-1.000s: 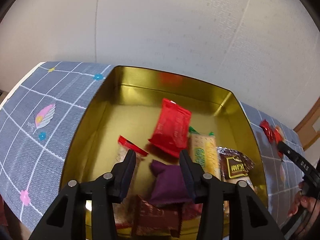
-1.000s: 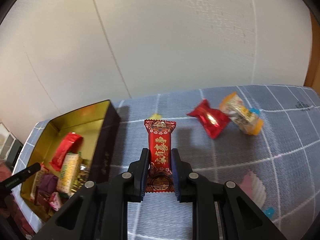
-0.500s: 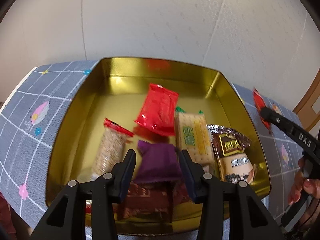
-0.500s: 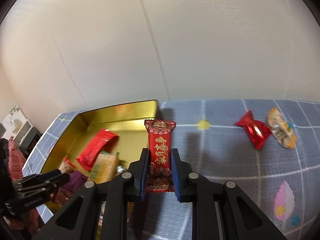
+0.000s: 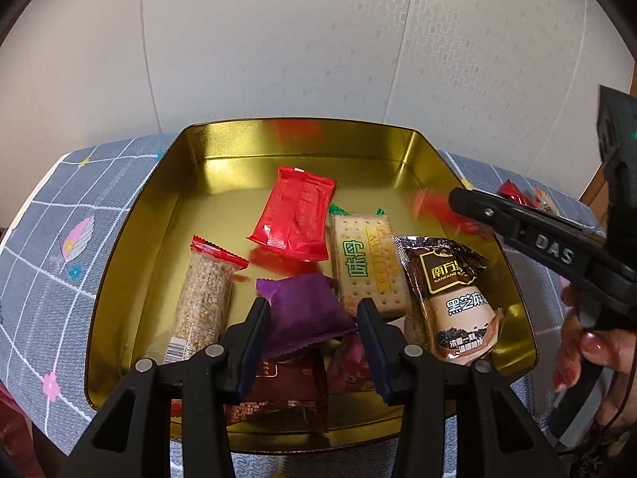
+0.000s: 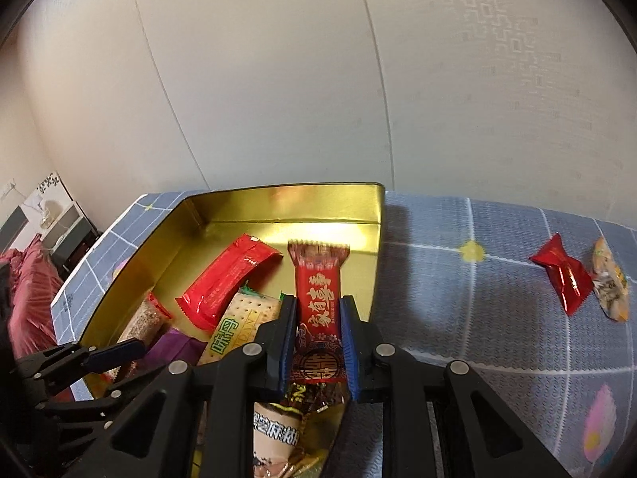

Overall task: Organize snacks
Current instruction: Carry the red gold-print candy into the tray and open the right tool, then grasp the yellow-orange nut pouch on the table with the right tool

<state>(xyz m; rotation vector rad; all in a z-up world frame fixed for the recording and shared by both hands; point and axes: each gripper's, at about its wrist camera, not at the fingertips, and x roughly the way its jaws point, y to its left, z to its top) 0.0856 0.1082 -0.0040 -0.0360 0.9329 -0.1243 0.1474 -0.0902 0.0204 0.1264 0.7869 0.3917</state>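
Observation:
A gold tin (image 5: 131,239) (image 6: 358,207) on the grey checked cloth holds several snacks: a red packet (image 5: 296,215), a cracker pack (image 5: 366,267), a grain bar (image 5: 203,302), a purple packet (image 5: 304,314) and a brown sesame pack (image 5: 458,298). My left gripper (image 5: 314,314) is open and empty above the purple packet. My right gripper (image 6: 318,318) is shut on a red candy bar with gold characters (image 6: 320,294), held over the tin's right side. Its fingers (image 5: 517,223) show in the left wrist view.
A red twisted candy (image 6: 563,275) and a yellow-wrapped candy (image 6: 611,286) lie on the cloth (image 6: 477,298) right of the tin. The white wall stands close behind. The table's left edge is near the tin, with a bed and shelf beyond.
My right gripper has carried the red candy bar left, from over the cloth to over the tin. My left gripper has drawn back slightly and stays open.

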